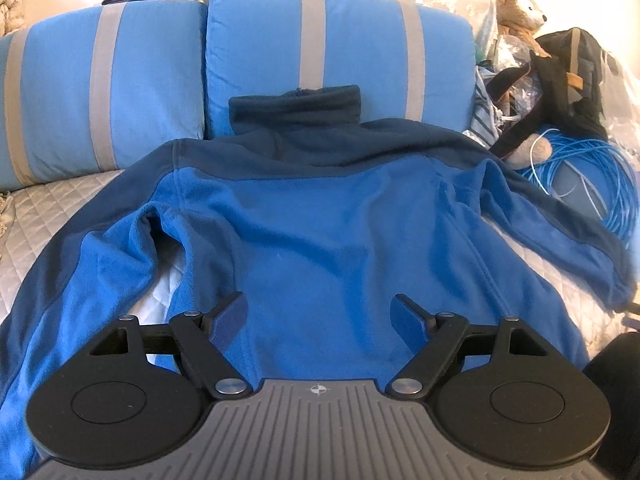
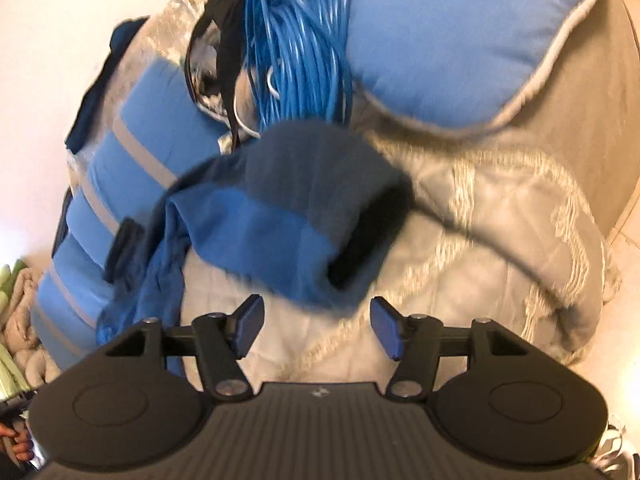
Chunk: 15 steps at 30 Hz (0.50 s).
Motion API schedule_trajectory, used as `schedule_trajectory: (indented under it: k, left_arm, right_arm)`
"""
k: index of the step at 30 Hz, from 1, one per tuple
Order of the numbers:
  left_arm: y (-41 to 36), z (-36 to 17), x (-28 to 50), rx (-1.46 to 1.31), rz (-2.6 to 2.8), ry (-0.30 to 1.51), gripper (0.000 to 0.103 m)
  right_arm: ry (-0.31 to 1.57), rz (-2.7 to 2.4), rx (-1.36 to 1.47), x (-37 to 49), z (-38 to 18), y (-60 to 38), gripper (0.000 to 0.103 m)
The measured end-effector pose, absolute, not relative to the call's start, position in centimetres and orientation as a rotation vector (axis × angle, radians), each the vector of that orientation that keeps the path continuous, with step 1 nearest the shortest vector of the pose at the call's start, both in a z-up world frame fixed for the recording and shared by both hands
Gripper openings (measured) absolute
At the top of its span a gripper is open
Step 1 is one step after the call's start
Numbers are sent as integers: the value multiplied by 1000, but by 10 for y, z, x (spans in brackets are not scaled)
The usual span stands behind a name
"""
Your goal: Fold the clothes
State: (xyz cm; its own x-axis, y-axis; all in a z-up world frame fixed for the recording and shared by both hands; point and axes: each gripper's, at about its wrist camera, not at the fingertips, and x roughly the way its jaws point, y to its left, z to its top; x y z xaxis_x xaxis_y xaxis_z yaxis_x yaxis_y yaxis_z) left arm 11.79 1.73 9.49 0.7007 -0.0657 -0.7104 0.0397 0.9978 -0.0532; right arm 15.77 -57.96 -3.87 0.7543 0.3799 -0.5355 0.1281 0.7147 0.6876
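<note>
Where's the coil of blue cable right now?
In the left wrist view the blue cable coil lies at the right, beside the fleece jacket sleeve, below the teddy bear and black bag.

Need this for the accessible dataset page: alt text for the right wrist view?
The open right gripper hovers just short of a blue fleece sleeve cuff lying on a quilted grey bedspread, nothing between its jaws. Behind the cuff are a coil of blue cable and blue pillows; the picture is motion-blurred.

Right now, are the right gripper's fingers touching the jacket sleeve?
Apart. The right wrist view shows the right gripper open, with bare quilt between its fingers and the sleeve cuff just beyond the tips.
</note>
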Motion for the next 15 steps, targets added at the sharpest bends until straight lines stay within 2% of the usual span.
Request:
schedule_trajectory:
  k: [2, 5, 9, 15]
  left_arm:
    - [16, 95, 117, -27, -61, 792, 78]
    - [17, 95, 114, -43, -65, 794, 78]
    - [17, 92, 115, -61, -66, 815, 78]
    - [16, 91, 116, -54, -71, 816, 78]
  right_arm:
    - [708, 130, 814, 160, -47, -581, 67]
    - [693, 89, 822, 167, -55, -582, 53]
    - [660, 71, 887, 174, -62, -589, 48]
    - [642, 52, 987, 180, -74, -596, 56]
